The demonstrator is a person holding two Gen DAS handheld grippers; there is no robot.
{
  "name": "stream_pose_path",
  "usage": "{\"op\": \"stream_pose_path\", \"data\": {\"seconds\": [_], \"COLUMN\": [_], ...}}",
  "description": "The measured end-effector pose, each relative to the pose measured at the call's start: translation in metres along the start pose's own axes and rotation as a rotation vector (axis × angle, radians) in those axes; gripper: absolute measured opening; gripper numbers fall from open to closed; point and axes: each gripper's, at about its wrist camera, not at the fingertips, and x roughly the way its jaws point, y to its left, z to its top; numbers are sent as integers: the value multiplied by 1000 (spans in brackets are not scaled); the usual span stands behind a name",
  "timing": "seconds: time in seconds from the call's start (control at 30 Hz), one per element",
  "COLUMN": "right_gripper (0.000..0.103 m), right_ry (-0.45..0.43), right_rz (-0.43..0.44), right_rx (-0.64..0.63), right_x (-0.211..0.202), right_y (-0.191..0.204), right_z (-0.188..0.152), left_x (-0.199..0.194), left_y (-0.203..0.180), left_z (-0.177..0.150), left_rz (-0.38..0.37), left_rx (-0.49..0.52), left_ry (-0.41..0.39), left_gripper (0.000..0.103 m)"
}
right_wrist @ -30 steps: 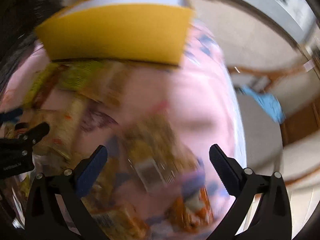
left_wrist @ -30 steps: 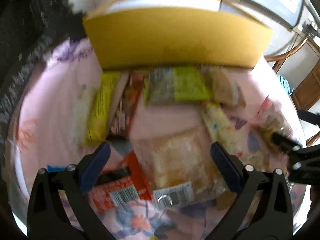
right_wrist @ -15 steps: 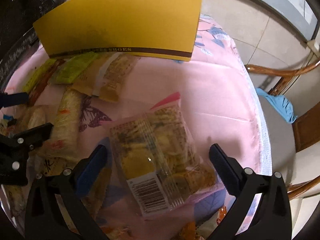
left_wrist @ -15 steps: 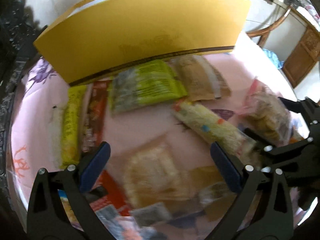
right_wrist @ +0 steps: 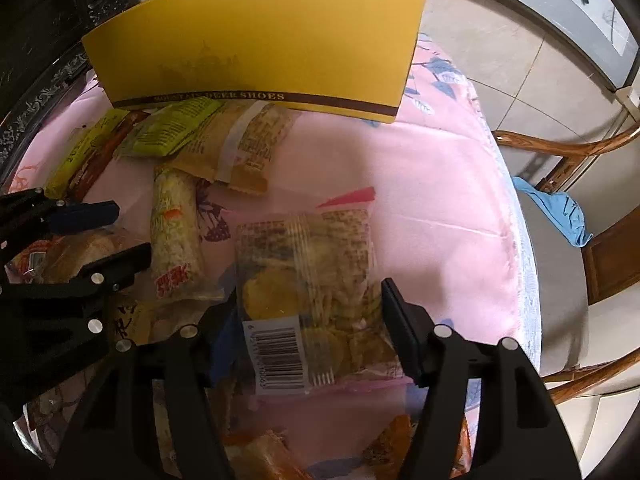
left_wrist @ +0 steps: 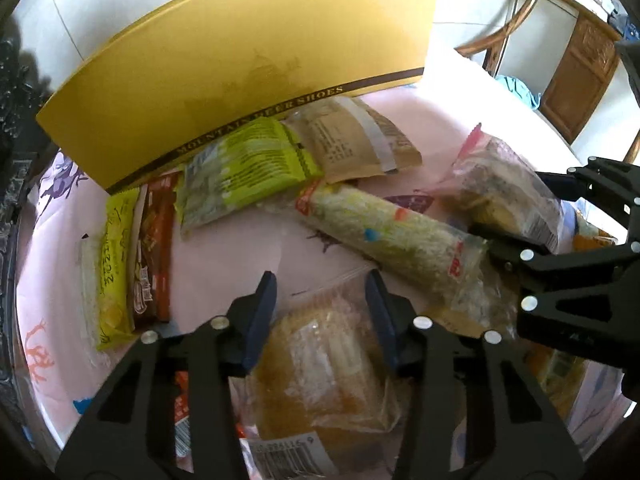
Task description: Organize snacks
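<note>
Several snack packets lie on a pink floral tablecloth (right_wrist: pixel 420 184) in front of a yellow shoe box (left_wrist: pixel 256 60), which also shows in the right wrist view (right_wrist: pixel 264 36). My left gripper (left_wrist: pixel 320 292) has closed in around a clear packet of golden bread (left_wrist: pixel 320 368). My right gripper (right_wrist: pixel 308 316) has closed in around a clear bag of yellow biscuits (right_wrist: pixel 308 280); its jaws touch the bag's sides. A long pale rice-cracker roll (left_wrist: pixel 384 232) lies between the two grippers.
A green packet (left_wrist: pixel 244 168), a tan packet (left_wrist: pixel 352 140) and yellow and brown bars (left_wrist: pixel 132 252) lie along the box. Orange packets (right_wrist: pixel 264 456) lie near the front edge. A wooden chair (right_wrist: pixel 576 248) with a blue cloth stands right of the table.
Both grippers have narrowed from wide open: the left around the bread packet, the right around the biscuit bag. Both have also moved in closer to the packets.
</note>
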Motion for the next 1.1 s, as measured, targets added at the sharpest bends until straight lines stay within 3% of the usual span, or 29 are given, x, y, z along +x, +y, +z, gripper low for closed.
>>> {"op": "stream_pose_path", "data": {"seconds": [0.17,0.33,0.5,1.1], "right_gripper": [67,68,69,72], "right_ry": [-8,-8,1,7], "right_rz": [2,0,-10,-11], "right_rx": [-10,-2,9,18], "right_x": [-4,0,-1,2], "right_y": [3,-1,0,-2], "right_z": [-3,0,0,3], "left_x": [-1,-3,-5,-3], "left_y": [5,3,-1,2], "left_z": [-3,-17,-13,-10], "left_rz": [-14,49,76,50], "left_rx": [-49,-57,-26,-62], "left_ry": [-26,-77,-68,-52], "left_gripper": [52,55,55,55]}}
